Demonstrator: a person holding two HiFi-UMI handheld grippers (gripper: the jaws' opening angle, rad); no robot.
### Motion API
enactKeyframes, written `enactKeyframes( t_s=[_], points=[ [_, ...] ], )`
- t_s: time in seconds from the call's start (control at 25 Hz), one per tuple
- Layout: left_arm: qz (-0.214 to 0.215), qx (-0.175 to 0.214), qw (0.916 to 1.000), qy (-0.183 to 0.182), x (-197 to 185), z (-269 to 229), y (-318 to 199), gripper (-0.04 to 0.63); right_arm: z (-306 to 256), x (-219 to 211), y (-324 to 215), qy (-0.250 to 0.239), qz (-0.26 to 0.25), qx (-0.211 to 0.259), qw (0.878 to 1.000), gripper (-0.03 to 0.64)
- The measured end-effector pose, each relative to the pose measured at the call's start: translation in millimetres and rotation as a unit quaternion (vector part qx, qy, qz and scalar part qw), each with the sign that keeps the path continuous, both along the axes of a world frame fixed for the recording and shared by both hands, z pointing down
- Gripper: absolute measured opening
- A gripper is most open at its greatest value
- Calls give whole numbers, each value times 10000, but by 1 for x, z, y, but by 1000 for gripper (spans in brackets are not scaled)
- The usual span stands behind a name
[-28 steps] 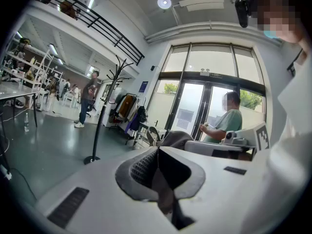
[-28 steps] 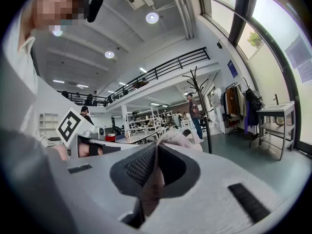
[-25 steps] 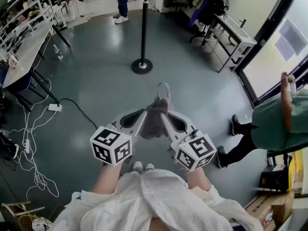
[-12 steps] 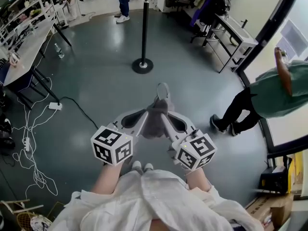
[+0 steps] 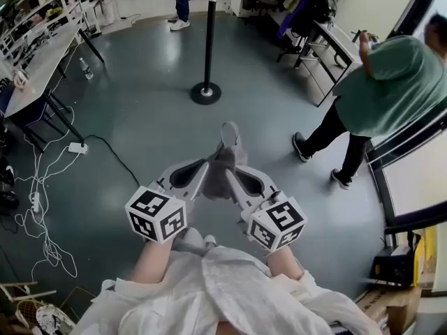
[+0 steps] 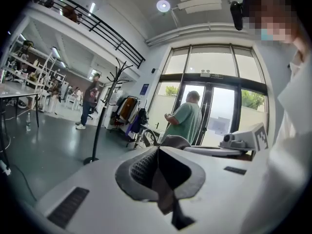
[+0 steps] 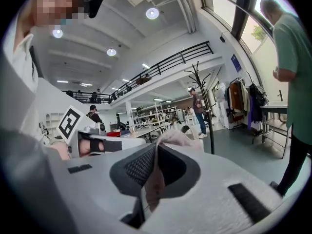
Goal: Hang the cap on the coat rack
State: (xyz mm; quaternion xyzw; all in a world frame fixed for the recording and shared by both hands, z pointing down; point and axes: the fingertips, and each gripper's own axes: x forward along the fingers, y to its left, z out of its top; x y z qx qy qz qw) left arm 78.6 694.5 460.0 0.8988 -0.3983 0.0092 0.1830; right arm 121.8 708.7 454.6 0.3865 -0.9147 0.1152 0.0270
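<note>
A grey cap [image 5: 222, 162] hangs between my two grippers at chest height over the floor, its brim [image 5: 230, 132] pointing away from me. My left gripper [image 5: 206, 167] is shut on the cap's left side, and the cloth [image 6: 165, 179] is pinched between its jaws. My right gripper [image 5: 226, 173] is shut on the right side, where a fold of cloth [image 7: 155, 179] sits between the pads. The coat rack [image 5: 209, 40] is a black pole on a round base [image 5: 206, 93], standing a few steps ahead. Its hooked top [image 6: 119, 69] shows in the left gripper view and its pole [image 7: 207, 111] in the right gripper view.
A person in a green shirt [image 5: 380, 79] stands at the right by the glass doors. A black metal table [image 5: 332, 47] is beyond, with hung clothes behind it. A long desk [image 5: 38, 72] and loose cables [image 5: 42, 208] lie at the left. Another person [image 5: 180, 2] stands at the back.
The person in green has walked from the right edge up towards the black table. Both grippers keep their hold on the cap and have shifted only slightly.
</note>
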Motion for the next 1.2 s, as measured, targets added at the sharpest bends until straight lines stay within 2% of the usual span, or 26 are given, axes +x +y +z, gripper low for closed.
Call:
enactKeyframes(
  t_s=[0.32, 0.44, 0.6, 0.76, 1.04, 1.2],
  points=[
    [-24, -169, 9999, 12, 5, 13, -11, 16, 17, 11, -6, -192, -5, -224, 9996, 11],
    [22, -181, 9998, -3, 8, 14, -23, 16, 21, 15, -19, -288, -67, -362, 9989, 11],
    [93, -340, 9994, -37, 4, 23, -45, 17, 20, 12, -46, -383, 29, -307, 9988, 11],
    [133, -477, 9988, -52, -1, 31, -75, 16, 26, 8, -76, -294, -12, -375, 9989, 11],
    [284, -368, 9989, -53, -27, 17, -148, 15, 10, -24, -150, -256, 24, -221, 9994, 11],
    [277, -162, 9995, 22, -49, 1, -194, 16, -7, -43, -192, -270, 80, -8, 9996, 11]
  ],
)
